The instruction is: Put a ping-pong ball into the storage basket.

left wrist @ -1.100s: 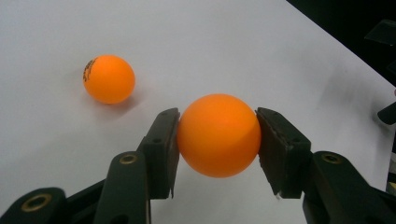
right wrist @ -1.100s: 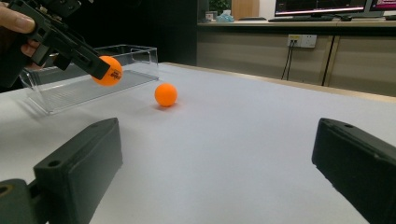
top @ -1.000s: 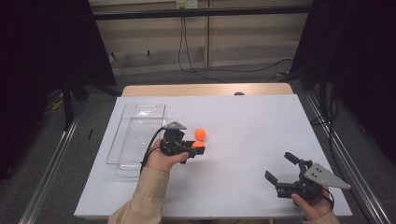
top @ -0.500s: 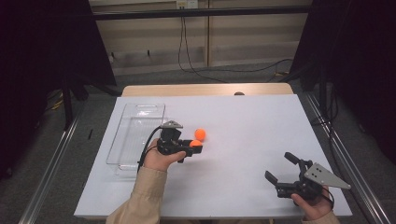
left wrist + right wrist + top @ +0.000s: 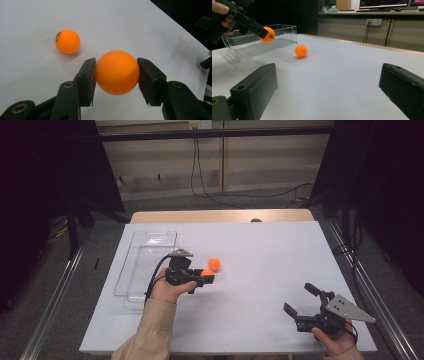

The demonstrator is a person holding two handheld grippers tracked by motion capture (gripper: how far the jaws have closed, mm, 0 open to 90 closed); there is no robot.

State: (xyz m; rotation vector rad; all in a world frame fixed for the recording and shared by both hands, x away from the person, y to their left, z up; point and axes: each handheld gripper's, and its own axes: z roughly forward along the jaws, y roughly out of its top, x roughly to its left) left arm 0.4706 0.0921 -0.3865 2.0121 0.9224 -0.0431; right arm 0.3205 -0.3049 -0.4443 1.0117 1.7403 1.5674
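An orange ball [image 5: 117, 72] is clamped between the two black jaws of the left gripper [image 5: 206, 277], whose pads are pressed against the ball's left and right sides in the left gripper view. In the right gripper view the held ball [image 5: 268, 34] is seen lifted clear of the counter [image 5: 260, 255], in front of the near wall of a clear plastic tray [image 5: 131, 270], and a small dark printed mark is carried on its side; the letters are too small to be read. A second orange ball [image 5: 214, 264] is left lying on the white counter just beyond the held one, apart from it. A dark line of print is borne on its left flank in the left gripper view [image 5: 67, 41], but the wording cannot be made out there either. The tray is set at the counter's left side, beside the left hand [image 5: 167, 291]. The right gripper [image 5: 301, 305] is held in the right hand [image 5: 336, 344] near the counter's near right corner, well apart from both balls; its jaws are spread wide and nothing is held between them.
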